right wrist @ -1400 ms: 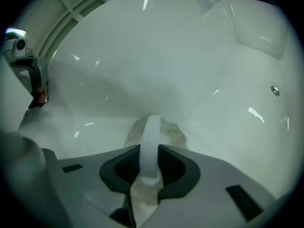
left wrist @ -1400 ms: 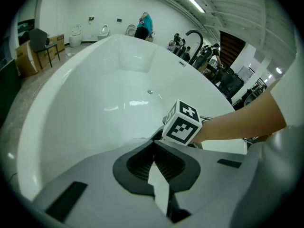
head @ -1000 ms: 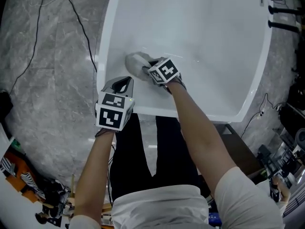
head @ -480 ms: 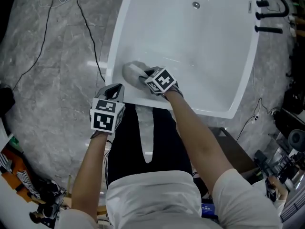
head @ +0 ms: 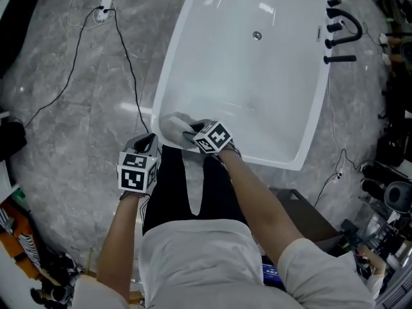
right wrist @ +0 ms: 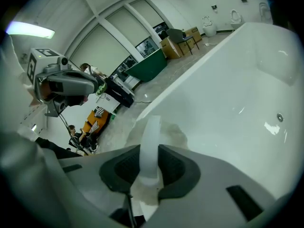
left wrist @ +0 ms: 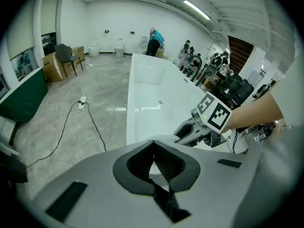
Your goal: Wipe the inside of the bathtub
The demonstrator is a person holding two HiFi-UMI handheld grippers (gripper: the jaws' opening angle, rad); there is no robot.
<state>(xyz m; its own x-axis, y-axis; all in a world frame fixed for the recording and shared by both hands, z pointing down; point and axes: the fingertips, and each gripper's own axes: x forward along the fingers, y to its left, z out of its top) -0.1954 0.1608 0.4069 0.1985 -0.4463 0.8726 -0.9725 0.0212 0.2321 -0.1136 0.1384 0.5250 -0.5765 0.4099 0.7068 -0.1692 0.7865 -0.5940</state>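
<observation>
The white bathtub runs away from me over a grey marble floor. My right gripper is at the tub's near left corner, shut on a pale grey wiping cloth that lies against the inner wall just below the rim. In the right gripper view a white fold of the cloth stands between the pads, in the right gripper. My left gripper hangs outside the tub, just short of its near rim. The left gripper has its jaws together with nothing in them. The right gripper's cube shows beyond.
A black faucet set stands at the tub's far right rim, and the drain is in the tub floor. Black cables and a plug block lie on the floor at left. Equipment crowds the right side.
The right gripper has drawn the cloth back toward the tub's near rim. The left gripper has come away from the rim. My view has risen and shows more of the tub.
</observation>
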